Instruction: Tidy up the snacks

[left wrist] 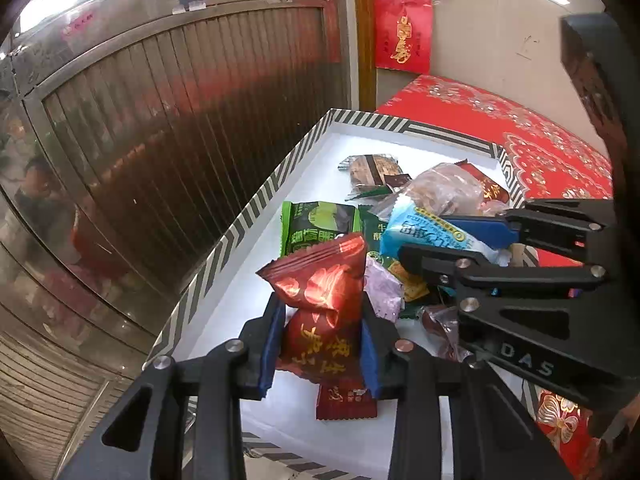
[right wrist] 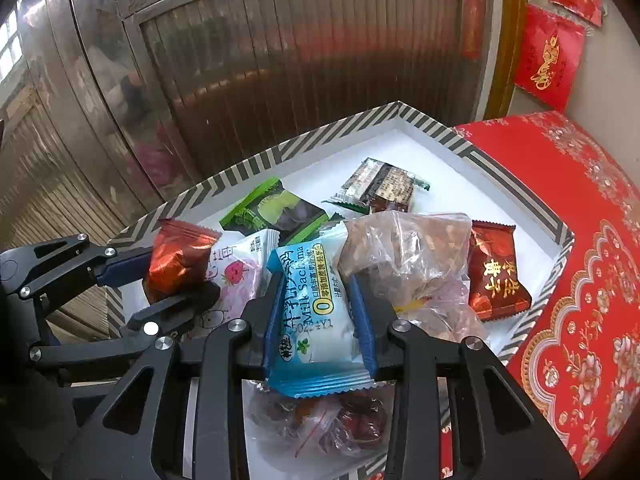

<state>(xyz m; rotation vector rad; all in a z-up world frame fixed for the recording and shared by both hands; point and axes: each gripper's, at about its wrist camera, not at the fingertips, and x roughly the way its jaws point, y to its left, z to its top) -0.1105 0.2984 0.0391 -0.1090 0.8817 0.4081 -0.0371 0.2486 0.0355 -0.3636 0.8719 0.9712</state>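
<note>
Tongs (left wrist: 320, 344) around crinkly red foil packet (left wrist: 320, 296)

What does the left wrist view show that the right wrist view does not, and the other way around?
Only the left wrist view: a flat dark red packet lying under the left hand-held gripper.

Only the right wrist view: a clear bag of dark pieces beneath the right hand-held gripper, and a white strawberry packet.

Both: the striped box, the red snack in the left pads, the blue milk packet in the right pads, and the green packet.
</note>
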